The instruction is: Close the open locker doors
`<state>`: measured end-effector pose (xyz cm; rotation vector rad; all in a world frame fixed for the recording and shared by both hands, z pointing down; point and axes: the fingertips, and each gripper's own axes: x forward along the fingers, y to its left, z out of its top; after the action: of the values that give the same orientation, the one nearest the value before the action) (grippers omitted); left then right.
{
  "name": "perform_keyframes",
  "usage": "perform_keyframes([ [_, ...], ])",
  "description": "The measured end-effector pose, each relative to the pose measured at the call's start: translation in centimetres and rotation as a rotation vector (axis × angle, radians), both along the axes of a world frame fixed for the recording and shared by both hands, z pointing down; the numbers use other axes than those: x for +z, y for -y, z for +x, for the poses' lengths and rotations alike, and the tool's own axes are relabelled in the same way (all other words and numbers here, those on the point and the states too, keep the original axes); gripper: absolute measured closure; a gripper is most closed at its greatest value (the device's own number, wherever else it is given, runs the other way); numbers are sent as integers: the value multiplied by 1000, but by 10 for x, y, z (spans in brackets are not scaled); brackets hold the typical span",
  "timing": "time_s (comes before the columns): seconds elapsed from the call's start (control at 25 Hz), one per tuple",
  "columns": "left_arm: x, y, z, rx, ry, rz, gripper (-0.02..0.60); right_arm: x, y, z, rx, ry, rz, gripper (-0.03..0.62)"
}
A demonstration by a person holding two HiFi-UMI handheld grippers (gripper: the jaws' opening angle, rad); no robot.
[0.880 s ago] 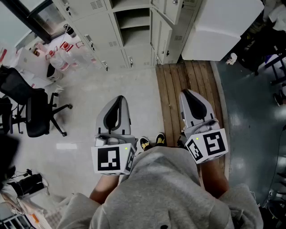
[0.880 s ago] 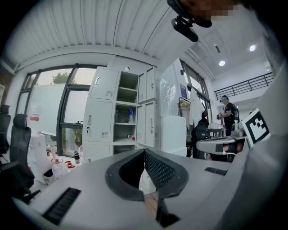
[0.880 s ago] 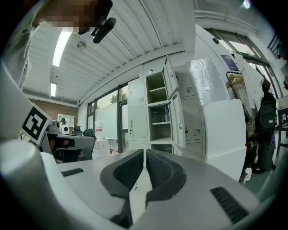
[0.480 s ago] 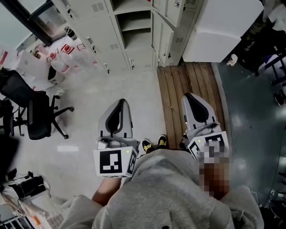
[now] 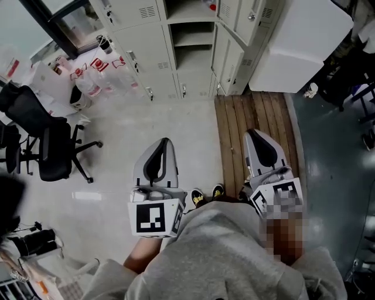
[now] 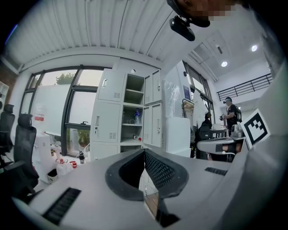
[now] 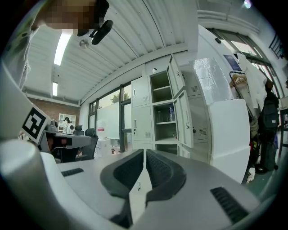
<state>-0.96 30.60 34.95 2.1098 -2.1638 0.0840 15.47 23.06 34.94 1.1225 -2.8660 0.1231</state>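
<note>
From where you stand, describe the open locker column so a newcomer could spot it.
Look at the pale grey locker bank ahead, left of the big white cabinet. The open column is the one with its doors swung out to the right. Unlike the closed lockers on its left, it shows its shelves, with a bottle on one.

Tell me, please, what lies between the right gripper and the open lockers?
Bare wooden planks, from the right gripper to the open lockers, in the head view.
</note>
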Motion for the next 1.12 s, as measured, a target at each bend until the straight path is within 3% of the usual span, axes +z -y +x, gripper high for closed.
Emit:
perform_keyframes([
  [0.28,3,-11,-22,-18,-18,7,571,1,-13,-23,-22,-25,15,556],
  [0.6,4,-2,-19,11,-24,21,571,3,-6,-22,-4,-32,27,556],
  [1.12,17,54,-22,44,-9,-5,571,15,61,-2,86,-15,23,556],
])
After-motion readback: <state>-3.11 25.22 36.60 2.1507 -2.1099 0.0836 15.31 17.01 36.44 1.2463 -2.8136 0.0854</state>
